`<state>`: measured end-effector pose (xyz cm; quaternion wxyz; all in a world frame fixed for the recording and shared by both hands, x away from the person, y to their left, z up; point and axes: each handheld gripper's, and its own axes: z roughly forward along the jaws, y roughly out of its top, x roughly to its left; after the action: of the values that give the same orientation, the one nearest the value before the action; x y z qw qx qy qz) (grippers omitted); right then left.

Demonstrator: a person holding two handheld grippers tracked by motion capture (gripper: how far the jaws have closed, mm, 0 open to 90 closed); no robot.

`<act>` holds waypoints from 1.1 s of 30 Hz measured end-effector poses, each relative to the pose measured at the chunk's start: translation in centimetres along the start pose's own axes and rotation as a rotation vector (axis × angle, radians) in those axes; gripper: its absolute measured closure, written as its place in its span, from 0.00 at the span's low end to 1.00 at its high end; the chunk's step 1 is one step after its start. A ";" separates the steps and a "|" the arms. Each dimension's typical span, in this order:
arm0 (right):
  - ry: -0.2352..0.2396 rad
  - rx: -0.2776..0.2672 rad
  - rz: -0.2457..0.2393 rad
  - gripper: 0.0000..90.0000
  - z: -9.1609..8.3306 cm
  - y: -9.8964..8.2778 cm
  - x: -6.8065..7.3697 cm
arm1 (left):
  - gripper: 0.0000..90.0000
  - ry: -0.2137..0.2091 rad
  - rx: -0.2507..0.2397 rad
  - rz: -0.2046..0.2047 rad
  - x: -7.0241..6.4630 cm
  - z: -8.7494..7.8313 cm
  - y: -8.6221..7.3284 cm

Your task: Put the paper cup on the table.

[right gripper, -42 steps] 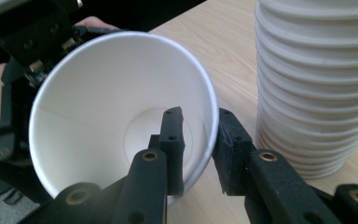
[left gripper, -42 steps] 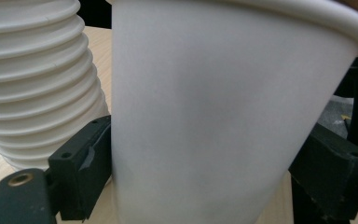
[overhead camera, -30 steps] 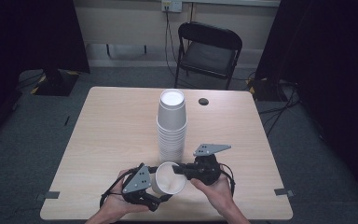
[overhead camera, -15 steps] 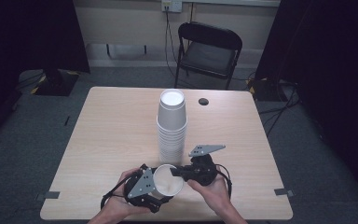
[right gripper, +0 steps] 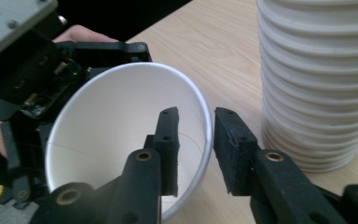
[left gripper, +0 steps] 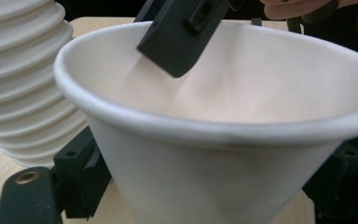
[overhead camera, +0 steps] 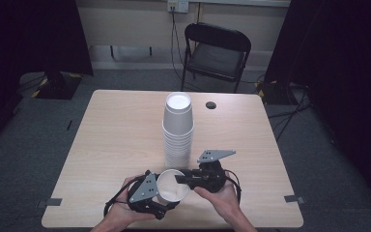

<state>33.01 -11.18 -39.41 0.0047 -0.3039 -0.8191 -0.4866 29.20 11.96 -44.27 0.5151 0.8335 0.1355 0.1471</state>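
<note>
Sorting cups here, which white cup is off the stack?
The single paper cup held between both tools near the table's front edge; the others sit nested in the upside-down stack.

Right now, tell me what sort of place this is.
Probably a recording room or lab, not a home: a bare wooden table on grey carpet, black curtains on both sides, and one folding chair against the wall.

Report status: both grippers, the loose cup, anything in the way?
Left gripper shut on the cup. Right gripper straddles its rim, jaws just opened, pads off the wall. Cup stack stands close beside; table otherwise no obstruction.
</note>
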 end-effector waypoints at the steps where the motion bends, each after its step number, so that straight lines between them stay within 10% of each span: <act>1: 0.001 -0.003 0.001 0.78 0.0 0.0 0.0 | 0.17 0.002 -0.001 -0.010 0.0 -0.1 0.0; 13: 0.018 -0.055 -0.005 0.69 -1.2 0.3 -0.1 | 0.17 0.027 -0.026 -0.122 1.0 -0.9 -0.6; 33: -0.081 -0.098 -0.048 0.70 -3.5 -0.6 -1.1 | 0.17 0.097 -0.059 -0.185 2.6 -2.6 -0.7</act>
<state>32.57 -14.73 -38.40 -0.0551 -0.3033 -0.8008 -0.5136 30.54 15.37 -43.47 0.5437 0.7938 0.2321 0.1431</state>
